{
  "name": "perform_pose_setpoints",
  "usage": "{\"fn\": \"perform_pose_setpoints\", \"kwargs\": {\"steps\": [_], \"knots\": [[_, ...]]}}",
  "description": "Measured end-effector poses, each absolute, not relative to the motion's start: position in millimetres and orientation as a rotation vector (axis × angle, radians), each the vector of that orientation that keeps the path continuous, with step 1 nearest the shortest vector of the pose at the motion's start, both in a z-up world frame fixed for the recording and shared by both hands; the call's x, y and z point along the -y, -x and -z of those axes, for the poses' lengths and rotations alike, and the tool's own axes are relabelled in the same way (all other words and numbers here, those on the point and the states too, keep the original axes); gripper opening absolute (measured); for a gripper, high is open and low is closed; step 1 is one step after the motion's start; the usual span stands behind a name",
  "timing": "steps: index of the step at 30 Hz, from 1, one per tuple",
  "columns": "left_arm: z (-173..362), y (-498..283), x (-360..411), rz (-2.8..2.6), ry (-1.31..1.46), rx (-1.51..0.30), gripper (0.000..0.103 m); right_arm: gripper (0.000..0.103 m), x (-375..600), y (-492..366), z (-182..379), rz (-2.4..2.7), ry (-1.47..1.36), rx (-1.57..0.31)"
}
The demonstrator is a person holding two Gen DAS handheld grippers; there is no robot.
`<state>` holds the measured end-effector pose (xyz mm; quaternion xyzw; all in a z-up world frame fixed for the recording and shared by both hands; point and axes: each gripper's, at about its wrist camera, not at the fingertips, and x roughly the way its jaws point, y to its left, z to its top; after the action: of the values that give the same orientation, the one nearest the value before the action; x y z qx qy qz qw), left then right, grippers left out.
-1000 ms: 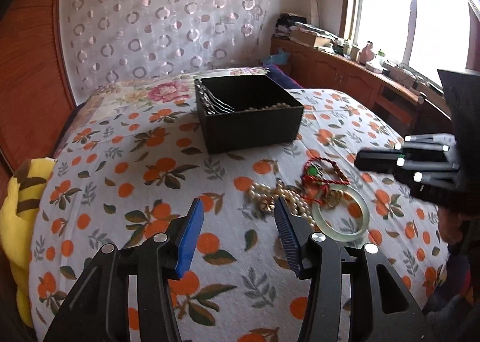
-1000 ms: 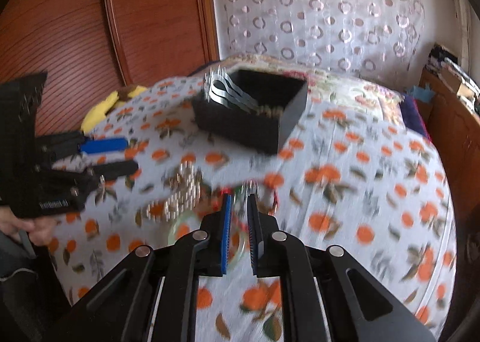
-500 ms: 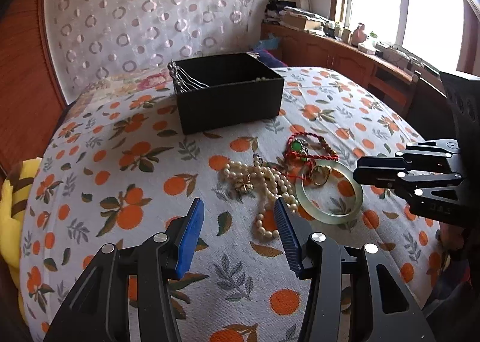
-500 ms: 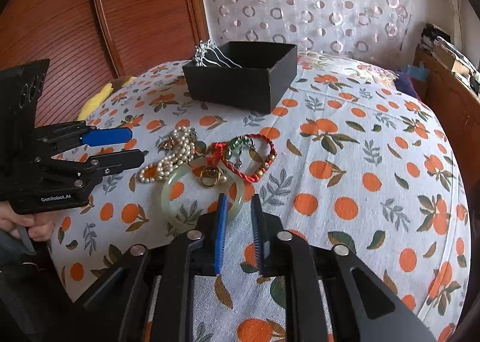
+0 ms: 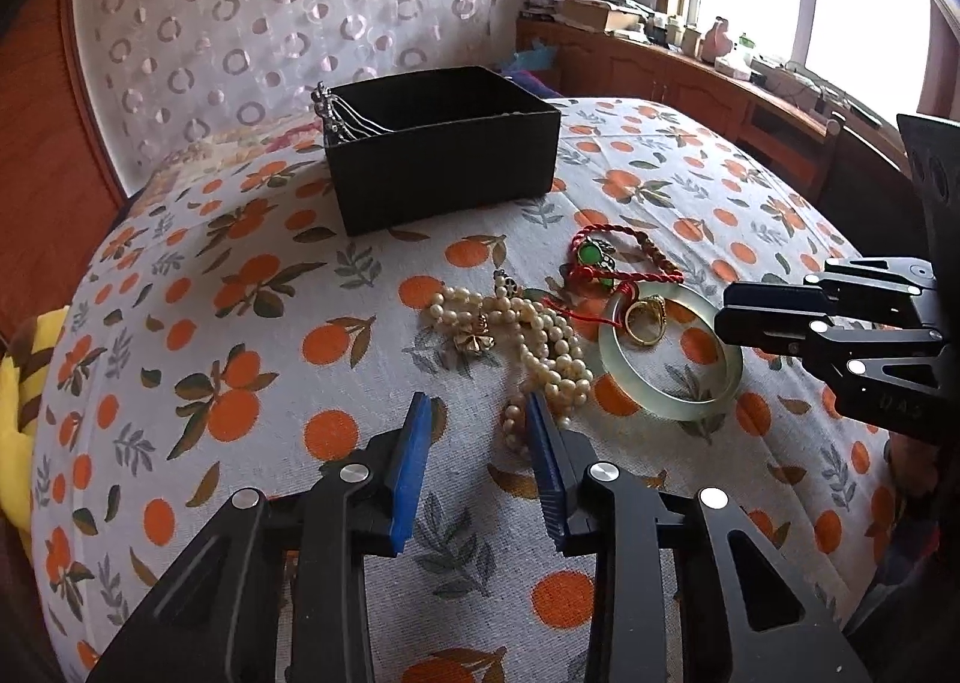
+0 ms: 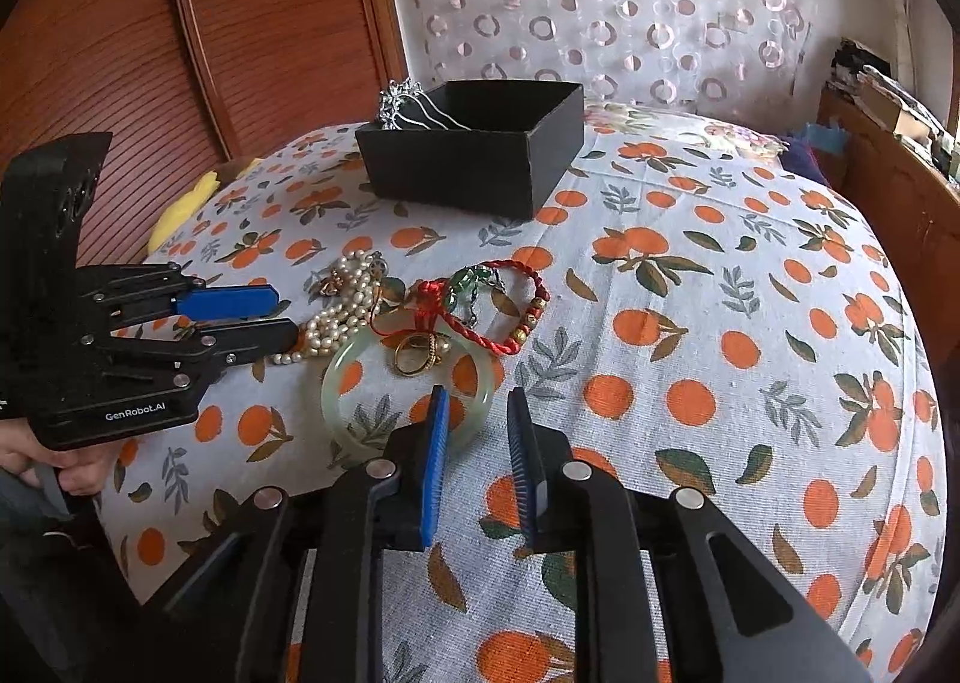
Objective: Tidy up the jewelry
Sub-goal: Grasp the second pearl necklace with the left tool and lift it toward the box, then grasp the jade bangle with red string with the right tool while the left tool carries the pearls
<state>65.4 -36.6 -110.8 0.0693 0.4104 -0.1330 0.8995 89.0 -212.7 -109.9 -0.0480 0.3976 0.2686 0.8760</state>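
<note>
A heap of jewelry lies on the orange-print cloth: a pearl necklace [image 5: 540, 341], a pale green jade bangle [image 5: 669, 359], a gold ring [image 5: 645, 317] inside the bangle, and a red cord bracelet [image 5: 624, 257] with a green stone. The black jewelry box [image 5: 444, 149] stands behind it, silver hairpins [image 5: 336, 107] leaning on its left rim. My left gripper [image 5: 480, 413] is open and empty, its right finger at the pearls' near end. My right gripper [image 6: 477, 401] is open and empty, just at the bangle's [image 6: 408, 401] near rim. The pearls [image 6: 342, 305], ring [image 6: 420, 350], bracelet [image 6: 504, 311] and box [image 6: 474, 149] also show there.
The cloth covers a round table [image 6: 750, 335]. A wooden panel [image 6: 180, 53] and patterned curtain [image 6: 600, 11] stand behind. A yellow cushion [image 5: 18, 377] sits at the left edge. A wooden cabinet [image 5: 690, 77] with clutter runs under the window.
Both grippers have moved lower and closer to the jewelry heap. The right gripper has opened from nearly shut to a wider gap.
</note>
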Motion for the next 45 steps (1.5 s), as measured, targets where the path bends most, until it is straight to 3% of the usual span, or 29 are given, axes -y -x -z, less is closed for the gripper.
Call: {"fn": "perform_pose_setpoints", "kwargs": {"steps": [3,7,9,16,27,42,45], "knots": [[111,-63,43,0.300,-0.166,-0.845,0.014,0.022,213,-89,110,-0.560,0.100,-0.831],[112,-62,47,0.299,-0.181,-0.841,0.012,0.022,212,-90,110,-0.560,0.097,-0.832],[112,-62,46,0.317,-0.173,-0.842,0.004,0.022,214,-90,111,-0.562,0.095,-0.833],[105,-55,37,0.297,-0.147,-0.818,0.004,0.022,212,-90,112,-0.560,0.099,-0.835],[39,-32,11,0.274,-0.043,-0.638,0.004,0.022,213,-90,115,-0.551,0.124,-0.840],[-9,-23,4,0.264,-0.056,-0.518,0.004,0.026,189,-99,114,-0.541,0.235,-0.865],[-14,-25,5,0.262,-0.062,-0.503,0.004,0.012,189,-100,113,-0.543,0.251,-0.861]]}}
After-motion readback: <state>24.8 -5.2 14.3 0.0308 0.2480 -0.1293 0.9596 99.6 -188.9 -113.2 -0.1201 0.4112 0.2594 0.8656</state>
